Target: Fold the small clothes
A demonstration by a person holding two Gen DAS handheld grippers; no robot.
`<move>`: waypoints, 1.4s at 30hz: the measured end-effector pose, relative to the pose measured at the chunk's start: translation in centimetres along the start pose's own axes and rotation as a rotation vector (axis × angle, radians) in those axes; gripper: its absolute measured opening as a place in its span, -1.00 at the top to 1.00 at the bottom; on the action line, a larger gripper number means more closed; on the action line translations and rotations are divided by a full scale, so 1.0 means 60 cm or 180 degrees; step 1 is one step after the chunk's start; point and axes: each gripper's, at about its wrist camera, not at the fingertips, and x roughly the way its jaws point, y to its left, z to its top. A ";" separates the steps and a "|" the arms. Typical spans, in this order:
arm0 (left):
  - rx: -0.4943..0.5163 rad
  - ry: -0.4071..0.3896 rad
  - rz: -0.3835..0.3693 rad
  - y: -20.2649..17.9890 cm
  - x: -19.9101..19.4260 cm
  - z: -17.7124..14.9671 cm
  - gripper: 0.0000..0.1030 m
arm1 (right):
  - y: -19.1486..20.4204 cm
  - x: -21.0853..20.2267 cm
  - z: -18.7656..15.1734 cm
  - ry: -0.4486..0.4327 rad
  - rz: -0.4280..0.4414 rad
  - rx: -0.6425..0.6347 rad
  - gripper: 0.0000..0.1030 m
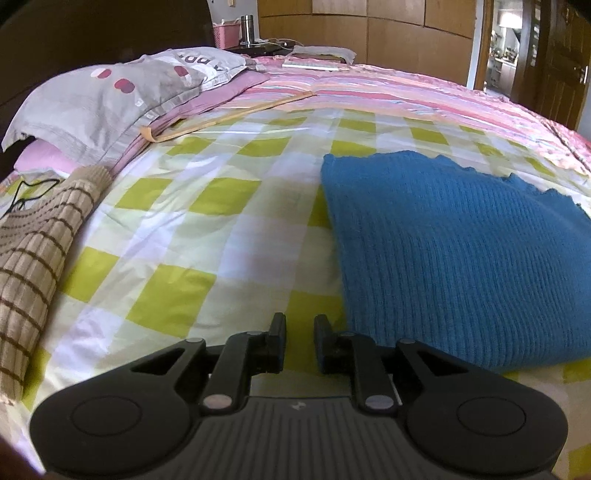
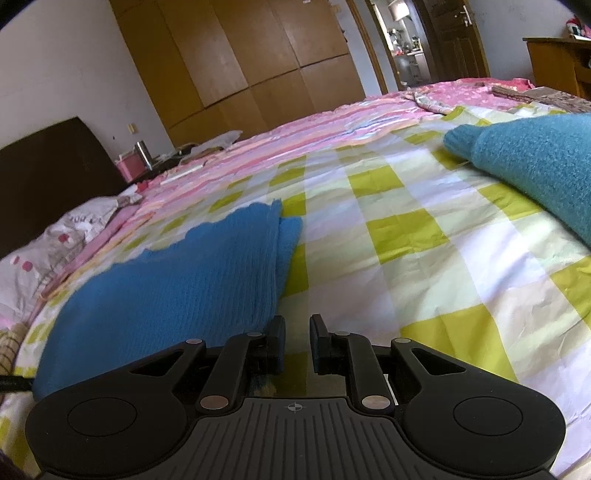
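A blue knitted garment [image 1: 454, 251] lies folded flat on the green-and-white checked sheet [image 1: 207, 229]. My left gripper [image 1: 300, 332] hovers just off its near left corner, jaws a little apart with only sheet showing between them. In the right wrist view the same blue knit [image 2: 177, 284] lies to the left of my right gripper [image 2: 297, 332]. That gripper is beside the garment's near right edge, slightly open and holding nothing. A teal fuzzy garment [image 2: 535, 158] rests further right on the bed.
A beige garment with brown stripes [image 1: 33, 258] lies at the bed's left edge. A grey pillow [image 1: 110, 96] sits by the dark headboard. Beyond it stands a bedside table with a pink basket [image 1: 226, 35] and a steel flask [image 1: 246, 27]. Wooden wardrobes [image 2: 236, 62] line the far wall.
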 end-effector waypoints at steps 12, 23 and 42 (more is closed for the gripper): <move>0.0191 -0.0298 -0.0375 -0.004 -0.044 -0.009 0.52 | 0.012 -0.046 0.004 -0.0027 -0.0255 0.0020 0.60; 0.0388 -0.0464 -0.0784 -0.025 -0.046 0.010 0.25 | 0.039 0.001 0.047 0.0025 0.0009 0.0314 0.29; 0.0174 -0.0183 -0.1246 -0.008 0.026 0.005 0.01 | 0.051 0.063 0.034 0.0334 0.0180 0.0406 0.11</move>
